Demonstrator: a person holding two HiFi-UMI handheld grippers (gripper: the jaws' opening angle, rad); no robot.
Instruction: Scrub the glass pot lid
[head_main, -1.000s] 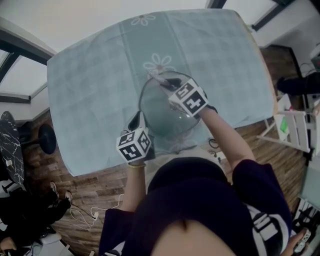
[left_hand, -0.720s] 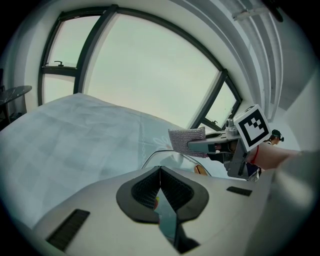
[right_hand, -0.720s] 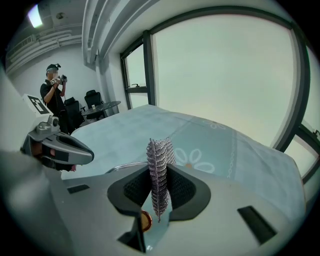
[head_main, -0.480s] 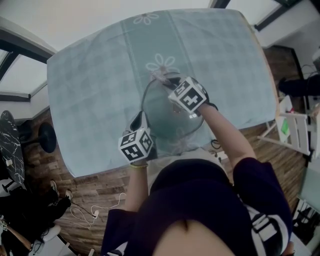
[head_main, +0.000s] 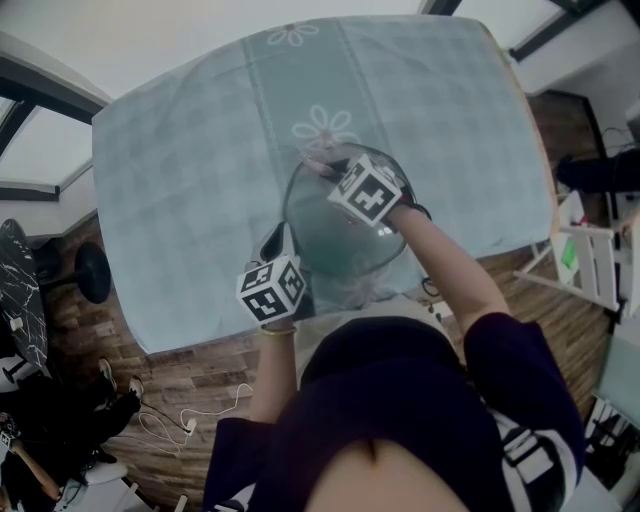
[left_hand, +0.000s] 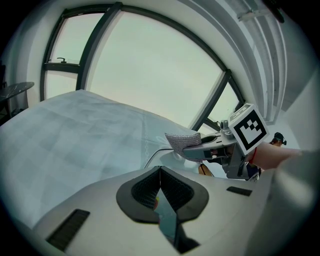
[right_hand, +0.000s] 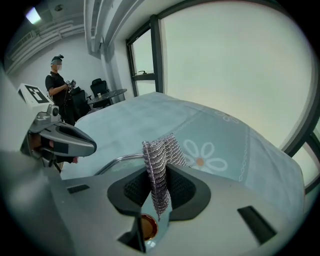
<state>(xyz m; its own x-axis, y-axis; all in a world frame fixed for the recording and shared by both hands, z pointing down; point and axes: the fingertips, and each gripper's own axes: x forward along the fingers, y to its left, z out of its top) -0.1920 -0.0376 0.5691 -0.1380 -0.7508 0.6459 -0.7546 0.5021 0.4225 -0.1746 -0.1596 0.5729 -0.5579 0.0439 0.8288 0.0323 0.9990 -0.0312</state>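
The glass pot lid (head_main: 335, 245) with its steel rim lies over the middle of the blue cloth. My left gripper (head_main: 283, 240) is shut on the lid's near-left rim; in the left gripper view the lid's edge (left_hand: 167, 220) sits clamped between the pads of the left gripper (left_hand: 160, 172). My right gripper (head_main: 325, 168) is over the lid's far edge, shut on a silvery mesh scrubber (head_main: 312, 163). In the right gripper view the scrubber (right_hand: 161, 155) stands up out of the right gripper (right_hand: 159, 172), just above the lid rim (right_hand: 120, 161).
The table is covered by a pale blue checked cloth (head_main: 180, 160) with daisy prints. A dark stool (head_main: 95, 277) stands left of it, a white rack (head_main: 590, 255) at the right, cables (head_main: 185, 425) on the wooden floor. A person (right_hand: 56, 82) stands far back.
My right gripper with the scrubber has slid a little to the left along the lid's far part. The left gripper keeps its hold in the same place.
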